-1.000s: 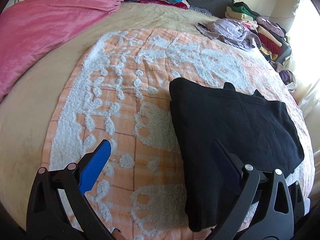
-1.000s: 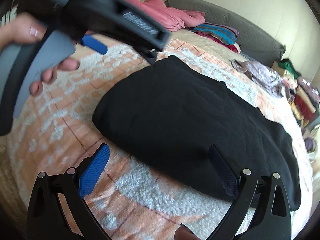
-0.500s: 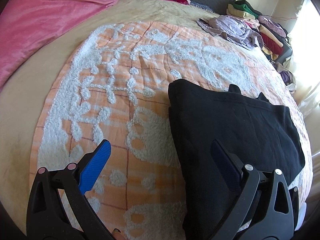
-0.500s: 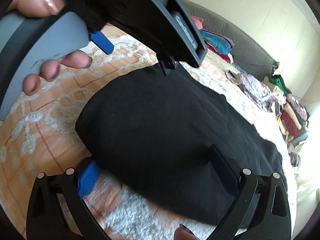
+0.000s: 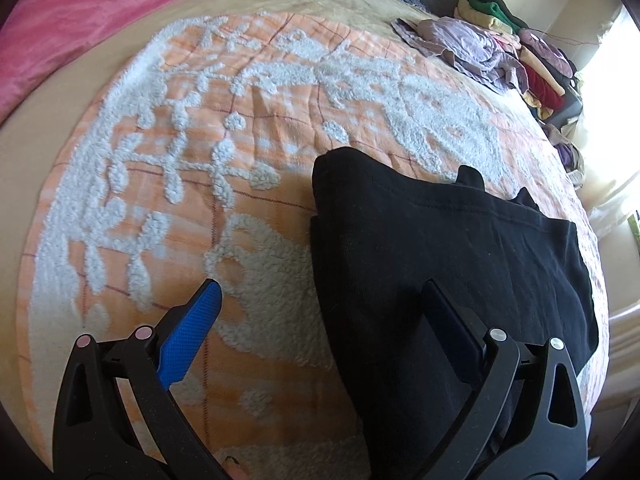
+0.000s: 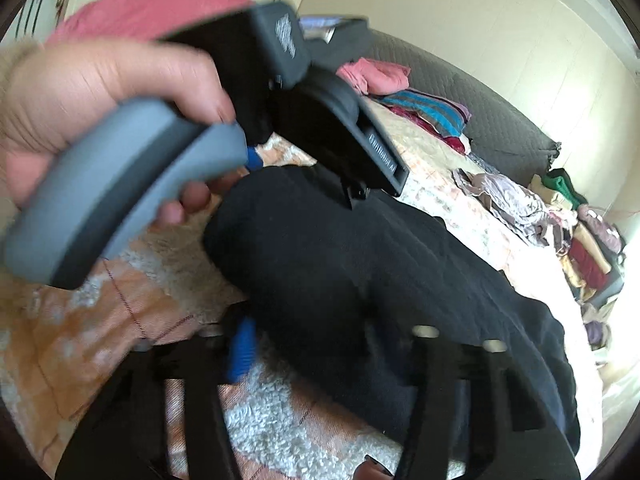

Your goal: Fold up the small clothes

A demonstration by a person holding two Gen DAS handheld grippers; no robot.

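Left wrist view shows my left gripper (image 5: 320,304) spread wide and holding nothing, its left blue finger over the orange-and-white blanket (image 5: 168,184) and its right finger over the black garment (image 5: 432,264). The garment lies already folded at least once on the bed, mostly ahead and to the right of this gripper, its rounded fold edge running between the fingers. In the right wrist view my right gripper (image 6: 320,352) is blurred, but its jaws look narrowed around the near edge of the cloth; whether they actually pinch it I cannot tell. My left hand (image 6: 100,96) shows above and to the left there, on the grey handle. I judge the fabric soft, light and limp, thick enough at the fold to bunch, not slippery on the fuzzy blanket. The best hold seems the doubled near edge or a corner, catching all layers together so nothing slides apart.
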